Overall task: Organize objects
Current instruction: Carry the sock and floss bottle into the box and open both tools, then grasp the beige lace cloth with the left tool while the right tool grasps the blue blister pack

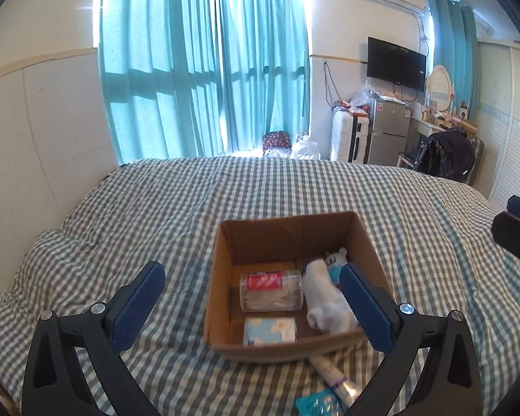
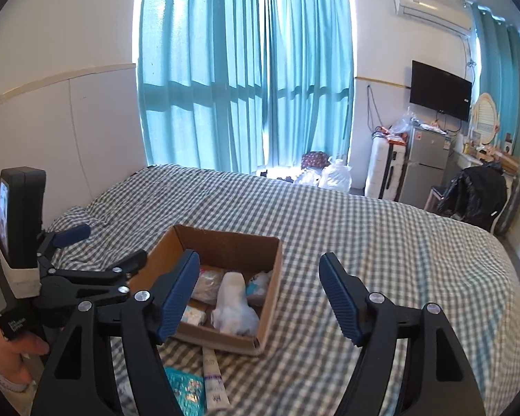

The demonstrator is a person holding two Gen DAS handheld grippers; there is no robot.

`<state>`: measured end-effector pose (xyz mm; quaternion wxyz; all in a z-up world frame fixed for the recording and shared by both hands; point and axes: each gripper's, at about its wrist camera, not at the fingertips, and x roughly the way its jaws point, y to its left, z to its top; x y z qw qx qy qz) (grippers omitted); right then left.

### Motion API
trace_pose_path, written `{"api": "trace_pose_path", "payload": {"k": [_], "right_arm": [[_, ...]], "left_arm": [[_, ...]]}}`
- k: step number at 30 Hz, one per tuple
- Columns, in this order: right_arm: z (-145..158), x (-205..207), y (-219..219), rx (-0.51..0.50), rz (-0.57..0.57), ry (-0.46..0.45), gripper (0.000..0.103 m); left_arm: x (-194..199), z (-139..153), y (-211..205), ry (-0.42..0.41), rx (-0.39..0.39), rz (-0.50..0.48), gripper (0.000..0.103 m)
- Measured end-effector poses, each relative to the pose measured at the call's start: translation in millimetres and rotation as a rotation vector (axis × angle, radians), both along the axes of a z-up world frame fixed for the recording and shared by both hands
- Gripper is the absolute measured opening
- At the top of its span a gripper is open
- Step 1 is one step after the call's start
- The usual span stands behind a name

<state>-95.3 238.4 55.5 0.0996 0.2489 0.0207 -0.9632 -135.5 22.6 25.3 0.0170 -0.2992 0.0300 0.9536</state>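
An open cardboard box (image 1: 287, 232) (image 2: 225, 239) sits on the checked bed. Inside lie a clear cylinder with a red label (image 1: 270, 289), a blue-white tissue pack (image 1: 269, 331), a rolled white cloth (image 1: 324, 300) (image 2: 234, 303) and a small white plush (image 1: 336, 256). In front of the box on the bed lie a white tube (image 1: 332, 372) (image 2: 214, 378) and a teal packet (image 1: 317, 404) (image 2: 185, 388). My left gripper (image 1: 253, 306) is open and empty, hovering over the box's near side. My right gripper (image 2: 258, 298) is open and empty, above the box's right front corner.
The checked bedspread (image 2: 381, 242) stretches far and right of the box. A wall runs along the bed's left side. Teal curtains, bags, a suitcase, a fridge and a chair with a black jacket (image 2: 475, 194) stand beyond the bed. The left gripper (image 2: 97, 277) shows at the right view's left.
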Motion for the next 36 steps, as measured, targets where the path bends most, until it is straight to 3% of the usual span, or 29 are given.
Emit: {"api": "trace_pose_path", "payload": {"k": [9, 15, 24, 32, 35, 36], "right_arm": [[-25.6, 49.5, -1.6, 0.000, 0.002, -0.047, 0.072], [-74.0, 64.7, -8.3, 0.013, -0.010, -0.125, 0.072], [-156.5, 64.4, -12.9, 0.016, -0.034, -0.282, 0.072], [-170.8, 58.3, -8.9, 0.004, -0.062, -0.322, 0.072], [-173.4, 57.7, -9.2, 0.000, -0.066, -0.335, 0.072], [-173.2, 57.0, -10.0, -0.001, -0.066, -0.338, 0.072]], "left_arm": [[43.9, -28.3, -16.2, -0.043, -0.019, 0.033, 0.103], [73.4, -68.3, -25.0, -0.088, -0.054, 0.061, 0.103], [93.9, -139.7, -10.4, -0.218, -0.058, -0.023, 0.103], [89.9, -178.4, 13.1, -0.283, -0.080, -0.117, 0.103], [88.6, -187.1, 16.6, -0.311, -0.040, -0.163, 0.083], [88.5, -188.6, 16.4, -0.326, -0.012, -0.185, 0.068]]}}
